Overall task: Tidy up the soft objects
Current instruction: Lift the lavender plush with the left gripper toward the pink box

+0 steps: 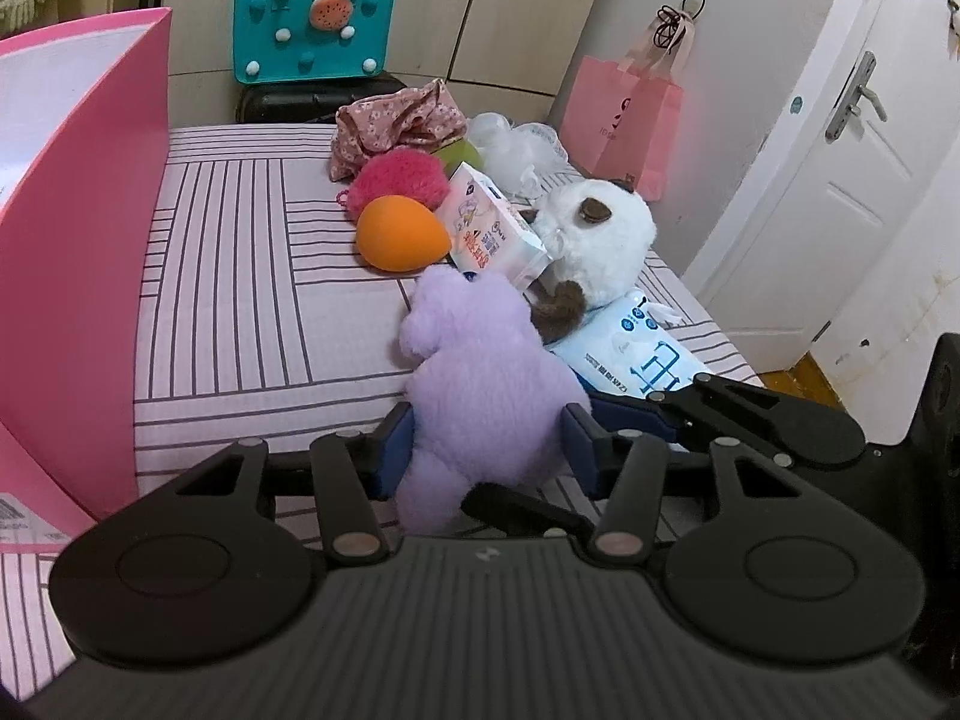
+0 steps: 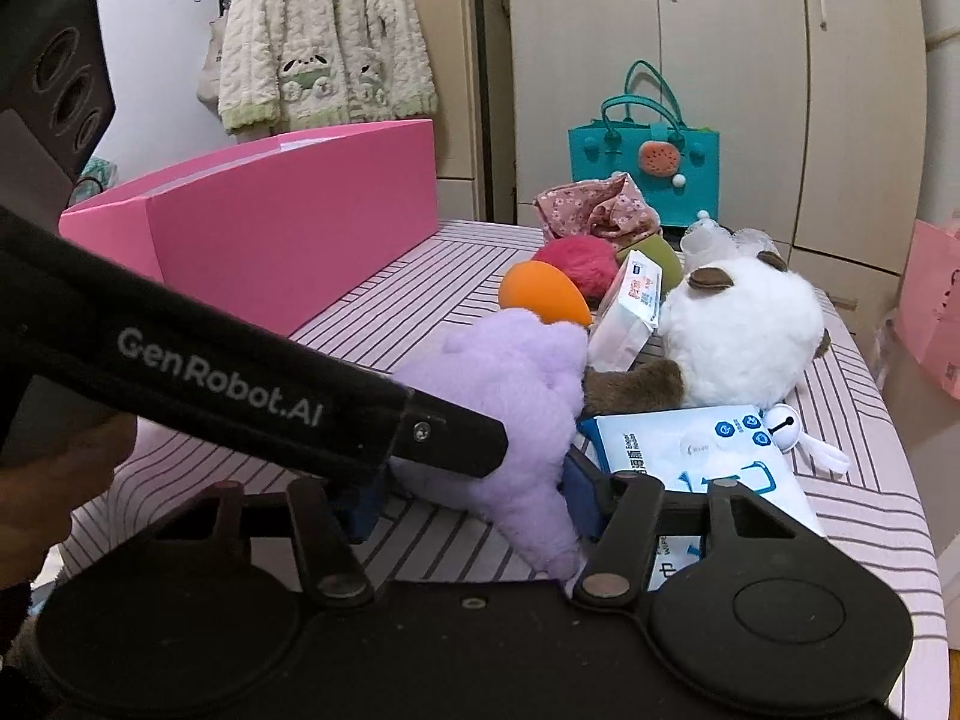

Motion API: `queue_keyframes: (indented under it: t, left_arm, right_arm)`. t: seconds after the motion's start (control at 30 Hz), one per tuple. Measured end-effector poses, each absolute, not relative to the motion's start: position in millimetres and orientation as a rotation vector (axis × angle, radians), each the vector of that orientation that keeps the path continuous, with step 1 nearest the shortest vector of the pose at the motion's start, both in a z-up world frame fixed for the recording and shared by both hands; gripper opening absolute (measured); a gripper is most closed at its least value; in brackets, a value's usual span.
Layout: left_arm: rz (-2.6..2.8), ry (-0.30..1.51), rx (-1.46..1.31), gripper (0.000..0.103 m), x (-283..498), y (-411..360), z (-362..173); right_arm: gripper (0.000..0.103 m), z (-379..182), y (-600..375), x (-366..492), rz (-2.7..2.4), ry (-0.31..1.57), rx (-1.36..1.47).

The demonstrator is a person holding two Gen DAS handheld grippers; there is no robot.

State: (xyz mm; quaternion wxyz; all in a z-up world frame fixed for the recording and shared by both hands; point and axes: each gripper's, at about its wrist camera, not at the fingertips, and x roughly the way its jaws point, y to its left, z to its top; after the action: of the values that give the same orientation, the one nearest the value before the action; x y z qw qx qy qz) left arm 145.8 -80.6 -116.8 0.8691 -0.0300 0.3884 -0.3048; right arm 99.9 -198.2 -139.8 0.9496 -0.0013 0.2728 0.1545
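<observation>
A purple plush toy [image 1: 480, 378] lies on the striped bed. My left gripper [image 1: 489, 450] has its blue pads on both sides of the toy's lower body and is shut on it. My right gripper [image 2: 474, 498] also straddles the purple plush [image 2: 510, 396], its pads pressed against it; the left gripper's arm crosses in front. Behind the toy lie an orange sponge egg [image 1: 399, 234], a red pompom [image 1: 399, 180], a white and brown plush [image 1: 600, 240], tissue packs [image 1: 492, 228] and a blue wipes pack [image 1: 642, 360]. A pink box [image 1: 78, 210] stands open at left.
Floral cloth [image 1: 399, 120], a green item and a white mesh puff [image 1: 516, 144] lie at the bed's far end. A teal felt bag [image 1: 315, 24] sits on a black case behind. A pink paper bag [image 1: 630, 114] and a white door [image 1: 840, 150] are at right.
</observation>
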Motion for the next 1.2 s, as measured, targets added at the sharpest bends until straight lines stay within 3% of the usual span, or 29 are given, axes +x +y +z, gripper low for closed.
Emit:
queue_keyframes:
  t: [0.73,1.2]
  left_arm:
    - [-0.631,0.983,0.078,0.052,111,-57,-86]
    - [-0.583,1.008,0.046,0.052,75,-4,-37]
  right_arm:
    - [0.061,-117,-183,80,0.458,0.72,0.138]
    - [0.061,-72,-144,52,0.594,0.708,0.085]
